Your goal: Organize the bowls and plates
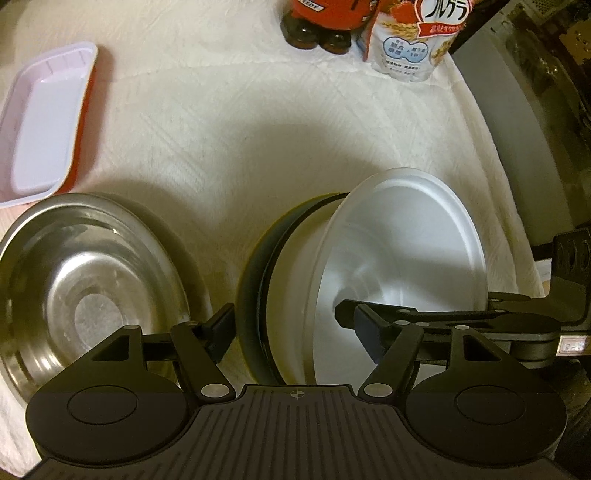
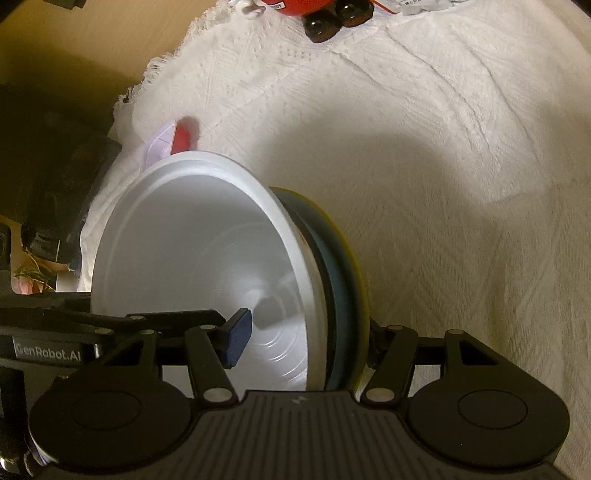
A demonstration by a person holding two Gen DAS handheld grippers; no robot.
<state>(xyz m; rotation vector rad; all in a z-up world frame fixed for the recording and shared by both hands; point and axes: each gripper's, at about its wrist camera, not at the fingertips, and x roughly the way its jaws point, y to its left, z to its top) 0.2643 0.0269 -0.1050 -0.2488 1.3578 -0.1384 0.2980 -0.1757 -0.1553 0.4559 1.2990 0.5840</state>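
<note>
White textured tablecloth point(image 1: 229, 122), dark bottles with red label point(image 1: 317, 22), cereal pouch point(image 1: 413, 40), possibly a dark cabinet point(image 2: 48, 184).

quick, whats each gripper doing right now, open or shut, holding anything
left gripper: open, straddling the stacked bowls' rims, not clamped.
right gripper: shut on the white plastic bowl and dark teal bowl beneath.
</note>
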